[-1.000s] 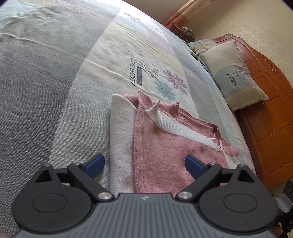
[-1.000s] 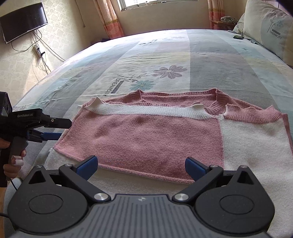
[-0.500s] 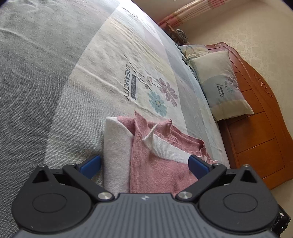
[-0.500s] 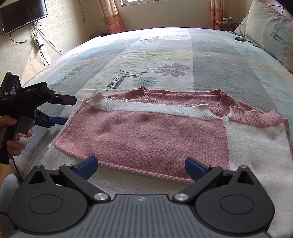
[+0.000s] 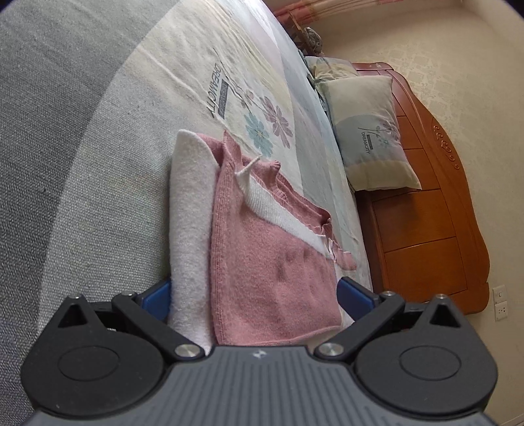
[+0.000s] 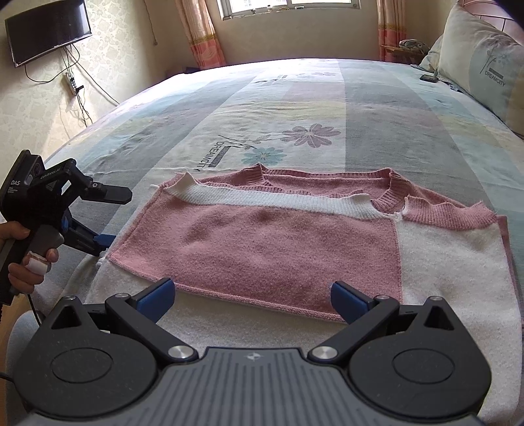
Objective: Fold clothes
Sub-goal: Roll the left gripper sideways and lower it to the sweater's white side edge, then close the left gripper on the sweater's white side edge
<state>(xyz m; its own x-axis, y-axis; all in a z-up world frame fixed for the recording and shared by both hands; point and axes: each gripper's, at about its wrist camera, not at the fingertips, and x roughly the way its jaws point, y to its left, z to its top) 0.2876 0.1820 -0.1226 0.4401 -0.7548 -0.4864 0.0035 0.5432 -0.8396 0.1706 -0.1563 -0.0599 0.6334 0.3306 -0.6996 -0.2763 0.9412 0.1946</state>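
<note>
Sunlight from a window (image 6: 290,5) falls on a big bed (image 6: 376,108) with a flowered sheet in pale stripes. On the wall at the left hangs a dark TV (image 6: 47,31). A pillow (image 5: 370,131) leans on the brown wooden headboard (image 5: 435,203).

A pink and white sweater (image 6: 288,242) lies flat on the near part of the bed. Its pink part is on top, and its white part shows along the near edge and on the right side. A white band and a pink ribbed collar run along its far edge.

The left gripper (image 6: 109,218) is at the left end of the sweater, held in the person's hand (image 6: 28,262). Its fingers are wide apart, one above the other, and they have just been opening a little more. In the left wrist view the end of the sweater sits between the two blue pads (image 5: 157,300), but they do not press on it. The lower blue pad is just beside the sweater's left edge, right down by the sheet.

The right gripper (image 6: 250,300) hovers over the near edge of the sweater. Its fingers are also wide apart and hold nothing.
</note>
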